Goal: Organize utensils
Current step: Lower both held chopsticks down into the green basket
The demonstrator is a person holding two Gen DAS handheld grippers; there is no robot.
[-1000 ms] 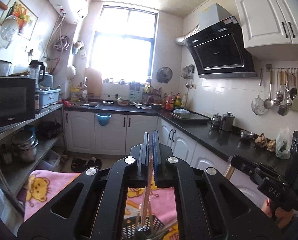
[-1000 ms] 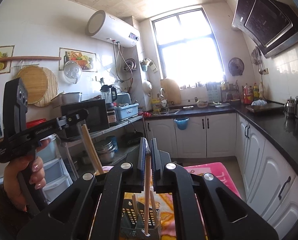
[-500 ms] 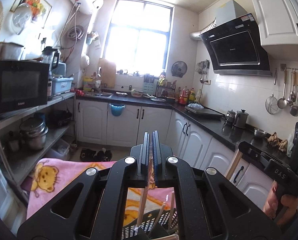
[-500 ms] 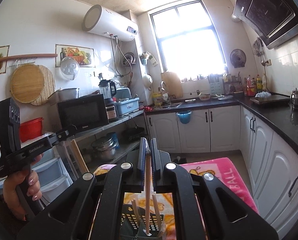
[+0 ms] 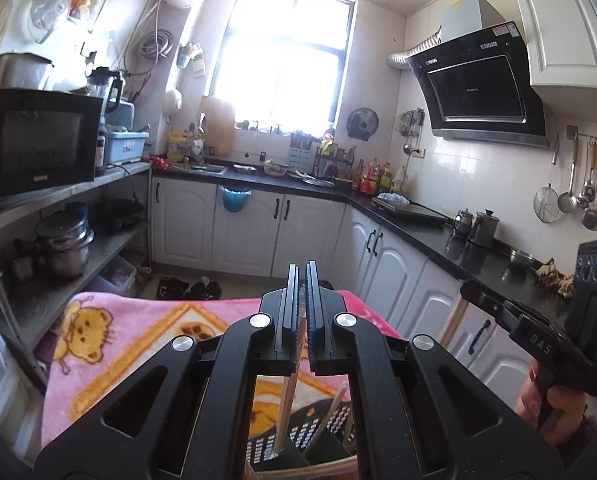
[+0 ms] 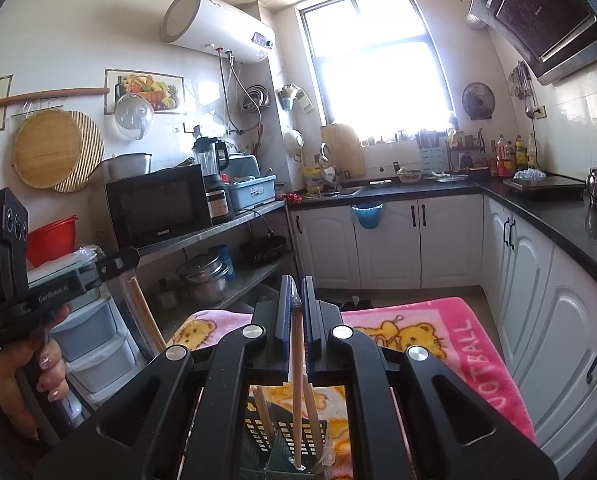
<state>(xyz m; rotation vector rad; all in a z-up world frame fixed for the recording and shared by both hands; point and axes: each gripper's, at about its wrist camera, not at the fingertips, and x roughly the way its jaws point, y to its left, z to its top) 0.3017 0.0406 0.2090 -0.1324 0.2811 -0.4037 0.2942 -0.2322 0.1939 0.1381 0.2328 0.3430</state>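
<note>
Left gripper [image 5: 302, 308]: jaws drawn together, clamped on a wooden chopstick [image 5: 287, 408]. The stick runs from between the pads down toward 6 o'clock; its lower tip sits inside a black perforated utensil caddy [image 5: 330, 426] at the bottom edge of the left wrist view. A second loose chopstick [image 5: 332, 412] leans in the caddy, just toward 3 o'clock of the held one.

Right gripper [image 6: 296, 312]: jaws together, clamped on another wooden chopstick [image 6: 297, 392]. It hangs near upright, tip down in the same caddy [image 6: 294, 436], seen at 6 o'clock in the right wrist view. Two more chopsticks stand in the caddy: one [image 6: 263, 412] toward 9 o'clock of the held stick, one [image 6: 313, 412] touching or just beside it toward 3 o'clock; contact cannot be told.

The caddy rests on a pink cartoon-bear blanket [image 5: 110, 344] [image 6: 458, 344].

Cross-views: the right gripper's body appears at 4 o'clock in the left wrist view, with its chopstick's upper part showing beneath it. The left gripper's body, held by a hand [image 6: 30, 380], appears at 8 o'clock in the right wrist view.

Surroundings: microwave [image 5: 34, 144] on a shelf at 9 o'clock, black range hood [image 5: 482, 84] at 2 o'clock, bright window [image 5: 282, 64] at 12 o'clock.
</note>
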